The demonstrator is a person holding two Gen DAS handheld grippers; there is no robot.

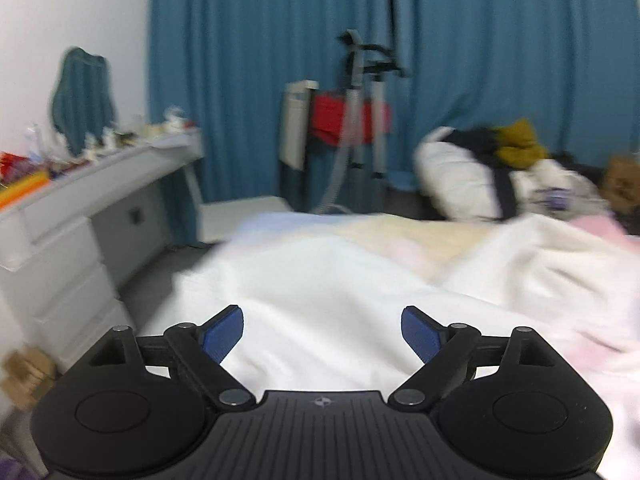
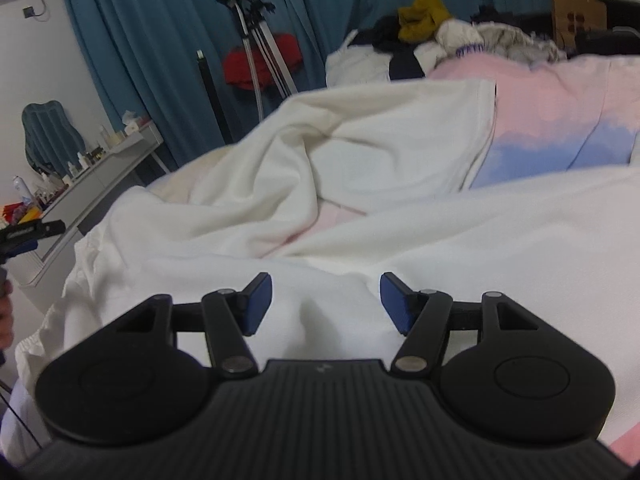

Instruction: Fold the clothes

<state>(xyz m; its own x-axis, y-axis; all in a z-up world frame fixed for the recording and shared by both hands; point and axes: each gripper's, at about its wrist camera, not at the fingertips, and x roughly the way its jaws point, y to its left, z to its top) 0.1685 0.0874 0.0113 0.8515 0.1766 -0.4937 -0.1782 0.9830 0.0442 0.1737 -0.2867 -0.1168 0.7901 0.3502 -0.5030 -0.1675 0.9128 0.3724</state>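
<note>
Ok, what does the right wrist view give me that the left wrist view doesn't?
Only the right wrist view shows the white garment's hemmed edge sharply, the blue patch of the pink bedding, and the left gripper at the frame's left edge. Only the left shows the white drawers beside the bed. Both share the white garment, blue curtains, tripod, mustard cloth, and open jaws gripping nothing.

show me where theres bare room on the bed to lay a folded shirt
Little bare bedding shows. The freest patch is the pink and blue cover, bordered by the cream garment on its left and the clothes pile behind. The near side is covered by rumpled white fabric under both open grippers. The desk is cluttered.
</note>
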